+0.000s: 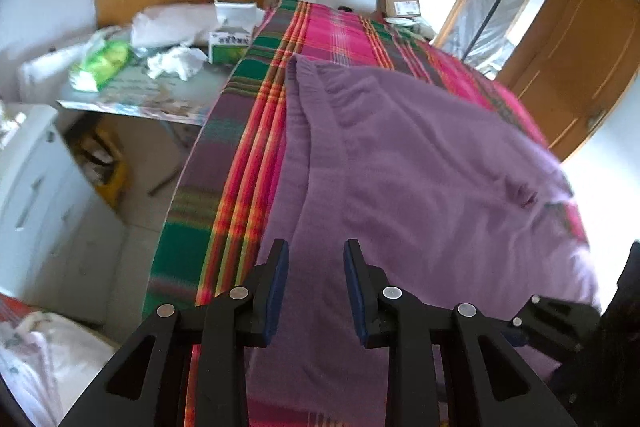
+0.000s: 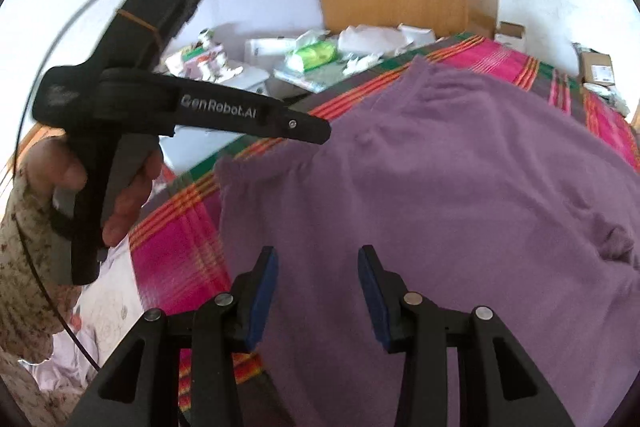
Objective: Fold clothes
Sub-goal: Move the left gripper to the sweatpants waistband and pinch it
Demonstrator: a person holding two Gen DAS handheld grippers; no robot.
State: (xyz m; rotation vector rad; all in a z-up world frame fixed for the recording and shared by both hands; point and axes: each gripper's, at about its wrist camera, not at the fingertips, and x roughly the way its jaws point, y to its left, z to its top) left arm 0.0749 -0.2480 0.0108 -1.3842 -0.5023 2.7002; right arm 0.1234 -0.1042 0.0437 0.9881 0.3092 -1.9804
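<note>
Purple garment [image 1: 420,167] spread on the plaid bed cover [image 1: 240,155]
Left gripper [image 1: 316,259] jaws apart above it; right gripper [image 2: 318,265] jaws likewise apart, gripping nothing

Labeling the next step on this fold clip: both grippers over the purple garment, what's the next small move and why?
Probably lower the left gripper onto the near left edge of the purple sweater and close on it. Both grippers are open and hold nothing; the right gripper also hangs above the fabric. The sweater lies spread on the plaid blanket, with only the left side folded over.
</note>
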